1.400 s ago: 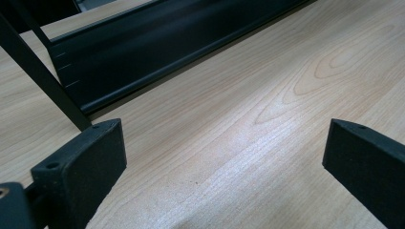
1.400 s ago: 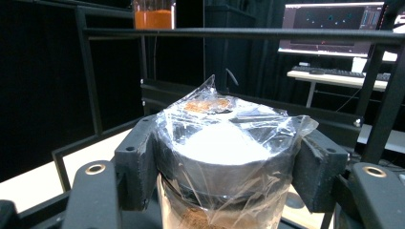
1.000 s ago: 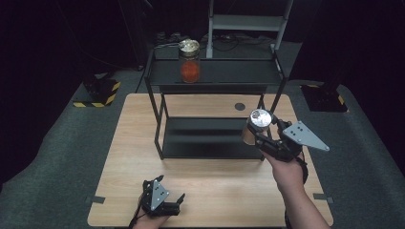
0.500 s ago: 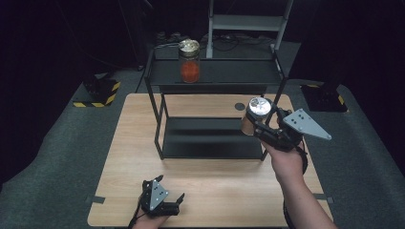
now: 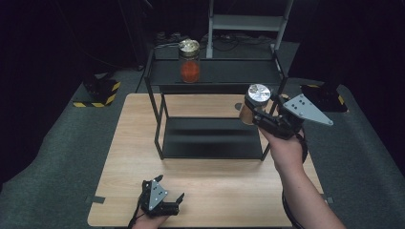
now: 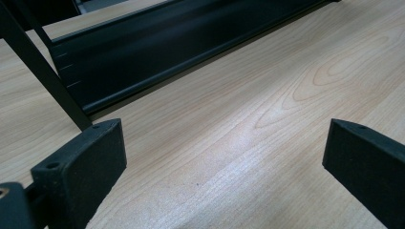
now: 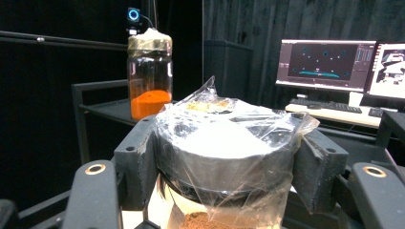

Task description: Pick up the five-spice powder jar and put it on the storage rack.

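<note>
My right gripper (image 5: 258, 112) pinches a jar (image 5: 254, 102) by its lid, which is wrapped in clear film, and holds it in the air beside the right post of the black rack (image 5: 215, 76). My left gripper (image 5: 160, 202) rests low at the near edge of the wooden table (image 5: 133, 143), its jaws spread with nothing between them. A second jar (image 5: 189, 61) with orange powder stands on the top shelf. The floor around is grey carpet, the room dark; monitors (image 7: 325, 64) glow behind.
</note>
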Demonstrator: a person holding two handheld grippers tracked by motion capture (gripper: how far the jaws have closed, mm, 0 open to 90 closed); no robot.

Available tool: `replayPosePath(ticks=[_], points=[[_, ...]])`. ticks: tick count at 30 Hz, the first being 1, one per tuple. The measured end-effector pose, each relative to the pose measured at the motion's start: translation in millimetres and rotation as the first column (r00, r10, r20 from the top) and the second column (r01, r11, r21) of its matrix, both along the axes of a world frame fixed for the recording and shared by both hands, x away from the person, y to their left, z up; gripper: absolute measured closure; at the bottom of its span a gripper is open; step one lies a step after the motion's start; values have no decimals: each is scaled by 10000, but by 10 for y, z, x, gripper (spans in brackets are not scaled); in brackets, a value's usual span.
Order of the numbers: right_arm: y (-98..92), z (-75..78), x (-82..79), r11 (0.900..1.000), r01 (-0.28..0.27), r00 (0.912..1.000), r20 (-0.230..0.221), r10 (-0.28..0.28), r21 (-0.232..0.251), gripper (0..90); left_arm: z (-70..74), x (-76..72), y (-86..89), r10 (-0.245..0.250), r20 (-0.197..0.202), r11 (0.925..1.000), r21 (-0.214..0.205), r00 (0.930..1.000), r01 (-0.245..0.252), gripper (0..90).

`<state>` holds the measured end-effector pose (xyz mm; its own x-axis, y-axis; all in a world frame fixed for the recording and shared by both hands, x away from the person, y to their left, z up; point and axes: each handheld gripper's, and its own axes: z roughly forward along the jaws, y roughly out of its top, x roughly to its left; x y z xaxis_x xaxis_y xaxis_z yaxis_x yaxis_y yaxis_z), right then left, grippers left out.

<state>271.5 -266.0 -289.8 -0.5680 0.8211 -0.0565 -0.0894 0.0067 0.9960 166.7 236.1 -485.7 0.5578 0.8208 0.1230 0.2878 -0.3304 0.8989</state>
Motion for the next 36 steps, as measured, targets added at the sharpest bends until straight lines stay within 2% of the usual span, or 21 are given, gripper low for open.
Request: replayPosePath(ticks=[14, 19, 36], points=[[68, 246, 133, 9997, 241, 9993, 269, -241, -1, 343, -8, -3, 12, 8, 5, 9999, -103, 10000, -8, 13], [116, 335, 233, 9992, 396, 9989, 236, -397, 51, 343, -11, -2, 21, 5, 17, 9999, -150, 10000, -4, 13], [244, 481, 546, 9961, 887, 9960, 123, -888, 13, 343, -20, -8, 47, 23, 13, 9995, -312, 10000, -22, 13]])
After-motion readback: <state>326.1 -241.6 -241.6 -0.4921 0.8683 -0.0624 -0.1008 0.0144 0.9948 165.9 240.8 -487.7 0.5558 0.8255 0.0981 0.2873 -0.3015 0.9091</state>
